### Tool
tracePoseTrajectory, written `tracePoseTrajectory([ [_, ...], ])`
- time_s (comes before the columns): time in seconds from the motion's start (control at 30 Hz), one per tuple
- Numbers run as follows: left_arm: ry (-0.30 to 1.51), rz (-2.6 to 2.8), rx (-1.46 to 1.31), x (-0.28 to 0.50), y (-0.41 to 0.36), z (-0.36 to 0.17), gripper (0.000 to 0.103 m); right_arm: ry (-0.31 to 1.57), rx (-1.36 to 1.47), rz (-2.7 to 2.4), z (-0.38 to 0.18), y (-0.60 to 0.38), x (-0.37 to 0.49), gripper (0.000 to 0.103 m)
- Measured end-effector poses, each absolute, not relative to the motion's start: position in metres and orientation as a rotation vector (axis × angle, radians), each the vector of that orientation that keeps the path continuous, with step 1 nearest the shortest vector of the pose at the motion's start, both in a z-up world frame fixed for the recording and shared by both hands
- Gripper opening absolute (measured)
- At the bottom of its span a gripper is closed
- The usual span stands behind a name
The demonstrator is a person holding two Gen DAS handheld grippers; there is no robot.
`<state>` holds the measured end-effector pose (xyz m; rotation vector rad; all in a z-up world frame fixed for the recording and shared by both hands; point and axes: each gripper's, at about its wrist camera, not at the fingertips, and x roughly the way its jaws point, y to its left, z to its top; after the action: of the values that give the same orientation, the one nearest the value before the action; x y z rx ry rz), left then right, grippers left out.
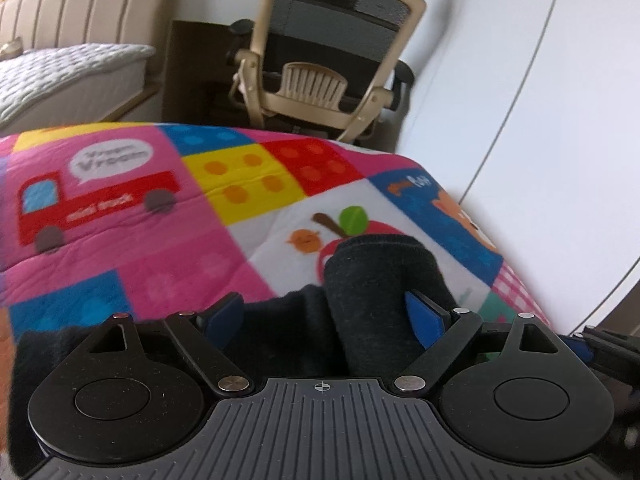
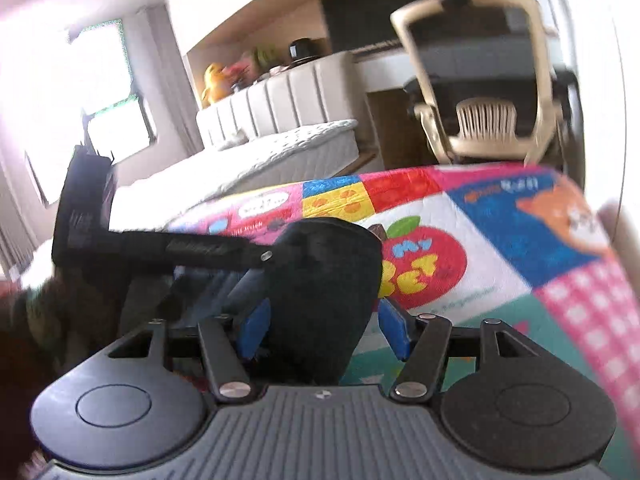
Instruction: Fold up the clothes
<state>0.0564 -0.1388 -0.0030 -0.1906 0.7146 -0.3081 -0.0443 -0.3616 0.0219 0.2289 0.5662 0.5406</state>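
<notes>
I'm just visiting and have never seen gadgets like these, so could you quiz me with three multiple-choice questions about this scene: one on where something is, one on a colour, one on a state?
1. Where is the office chair?
A. Beyond the far edge of the patterned blanket
B. On the blanket
C. Lying on the white mattress

2. What colour is the garment?
A. White
B. Black
C. Yellow

3. How do the pads of the left gripper stand?
A. Pressed together on nothing
B. Apart, with cloth between them
C. Out of view

Answers: 1 A, the chair rises behind the blanket's edge. 2 B, the cloth is black in both views. 3 B, blue pads flank the fabric.
</notes>
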Motion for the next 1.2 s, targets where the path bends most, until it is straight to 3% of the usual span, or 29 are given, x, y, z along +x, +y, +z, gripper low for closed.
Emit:
tracePoseTrajectory([
  [0.37,0.736,-0.256,-0.25,0.03,-0.097,-0.012,0.092,0.743,0.656,0.594,-0.026,-0.355,0.007,0.068],
  [0.4,0.737,-0.253,-0.251,0.028,-0.095,-0.013,0.092,0.761,0.683,0.61,-0.03,-0.352,0.01,0.068],
  [0.43,0.737,-0.253,-0.252,0.028,-0.095,-0.013,0.092,0.776,0.686,0.624,-0.032,-0.347,0.011,0.059],
  [0.57,0.74,-0.25,-0.248,0.03,-0.101,-0.01,0.093,0.746,0.567,0.615,-0.019,-0.341,0.006,0.042],
  [0.9,0.727,-0.372,-0.221,0.045,-0.153,-0.005,0.092,0.677,0.328,0.422,0.011,-0.383,-0.015,0.041],
  [1.2,0.654,-0.388,-0.227,0.036,-0.149,0.02,0.094,0.491,-0.19,0.376,0.03,-0.301,-0.056,0.045],
])
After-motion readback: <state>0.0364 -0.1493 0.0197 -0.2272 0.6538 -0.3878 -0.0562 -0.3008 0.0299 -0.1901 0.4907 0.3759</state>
